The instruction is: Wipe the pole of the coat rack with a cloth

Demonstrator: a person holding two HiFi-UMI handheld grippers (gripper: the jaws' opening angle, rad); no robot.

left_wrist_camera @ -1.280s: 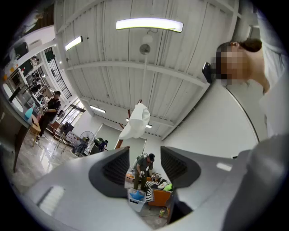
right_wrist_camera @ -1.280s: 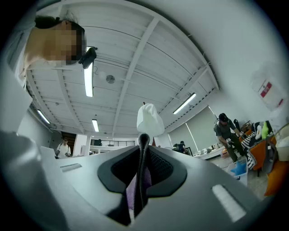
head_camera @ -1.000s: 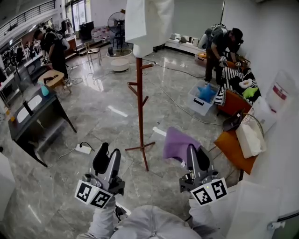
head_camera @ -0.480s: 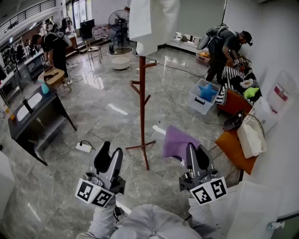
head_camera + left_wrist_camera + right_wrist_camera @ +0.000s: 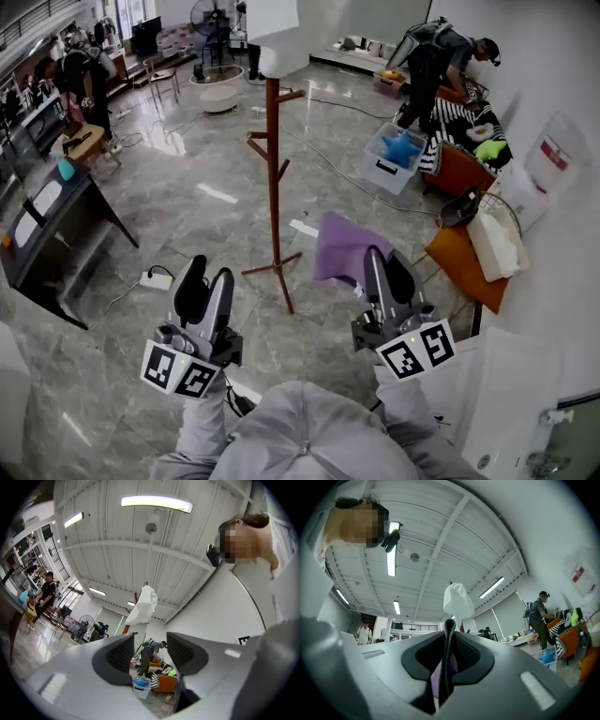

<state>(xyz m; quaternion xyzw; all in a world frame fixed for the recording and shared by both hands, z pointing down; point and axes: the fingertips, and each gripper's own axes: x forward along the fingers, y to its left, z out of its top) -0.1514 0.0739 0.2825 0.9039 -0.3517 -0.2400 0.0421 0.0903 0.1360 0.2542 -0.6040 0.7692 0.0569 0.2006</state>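
The brown wooden coat rack (image 5: 273, 178) stands on the marble floor ahead of me, a white garment (image 5: 274, 37) draped over its top. My right gripper (image 5: 378, 267) is shut on a purple cloth (image 5: 339, 249), which hangs just right of the pole's lower part without touching it. In the right gripper view the purple cloth (image 5: 438, 679) shows pinched between the closed jaws, with the garment (image 5: 458, 600) above. My left gripper (image 5: 205, 281) is open and holds nothing, low and left of the rack's feet. The left gripper view shows the garment (image 5: 143, 605) and the rack's top far off.
A dark table (image 5: 47, 220) stands at the left, with a white power strip (image 5: 154, 279) and cables on the floor. At the right are a blue-filled bin (image 5: 392, 159), an orange seat (image 5: 464, 262) with a white bag, and a person (image 5: 422, 66) bending. A fan (image 5: 204, 19) stands behind.
The view has shifted so the rack sits slightly further left and nearer. Both grippers have risen a little; the cloth is nearer the pole. The jaws' states are unchanged.
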